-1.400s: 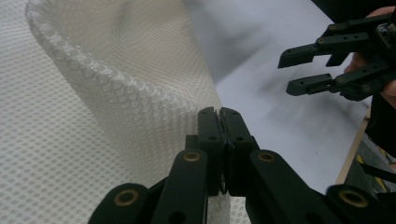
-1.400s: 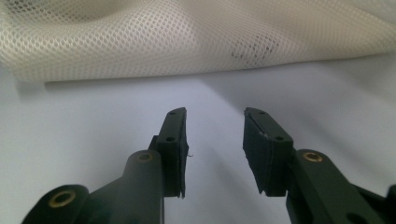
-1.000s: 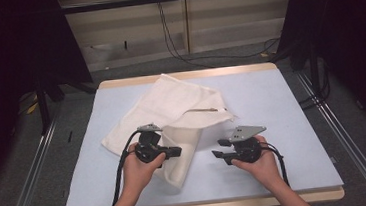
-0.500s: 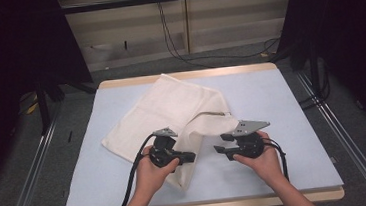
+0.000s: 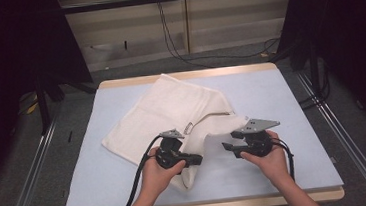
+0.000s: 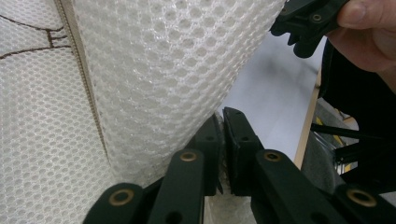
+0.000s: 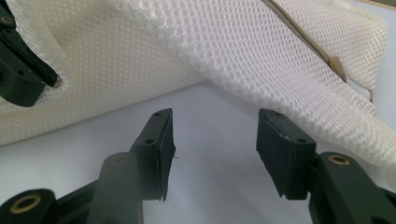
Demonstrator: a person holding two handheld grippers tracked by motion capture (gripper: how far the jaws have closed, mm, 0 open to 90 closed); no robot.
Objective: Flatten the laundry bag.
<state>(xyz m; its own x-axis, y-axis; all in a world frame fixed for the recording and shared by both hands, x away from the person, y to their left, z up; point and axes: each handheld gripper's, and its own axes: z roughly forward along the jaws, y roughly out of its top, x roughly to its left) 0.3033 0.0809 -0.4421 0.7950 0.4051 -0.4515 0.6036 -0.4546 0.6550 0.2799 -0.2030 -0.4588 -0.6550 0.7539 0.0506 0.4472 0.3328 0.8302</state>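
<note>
Mesh cloth (image 5: 172,114), cream-white and honeycomb-textured, lies spread across the middle of my bench (image 5: 303,122), with one narrow folded tail trailing down toward the near edge. My left claw (image 5: 196,158) is clamped on that tail; in the left gripper view the jaws stand pressed together with a sliver of mesh pinched between them. My right claw (image 7: 212,151) is spread wide and empty, low over bare bench surface just beside the lifted fold of the cloth, its jaws pointing at it.

I judge the step in hand to be taking a second hold on the cloth with the right claw. To do it well I would slide the open jaws forward until the raised edge sits fully between the pads, one jaw under and one over, then close on a single layer rather than a bunched fold. Keeping my left grip firm and level should hold the tail taut enough to find that edge.

Brown stitched lines show near a tan seam (image 6: 79,70) in the left gripper view, but I cannot read any words or brand there
</note>
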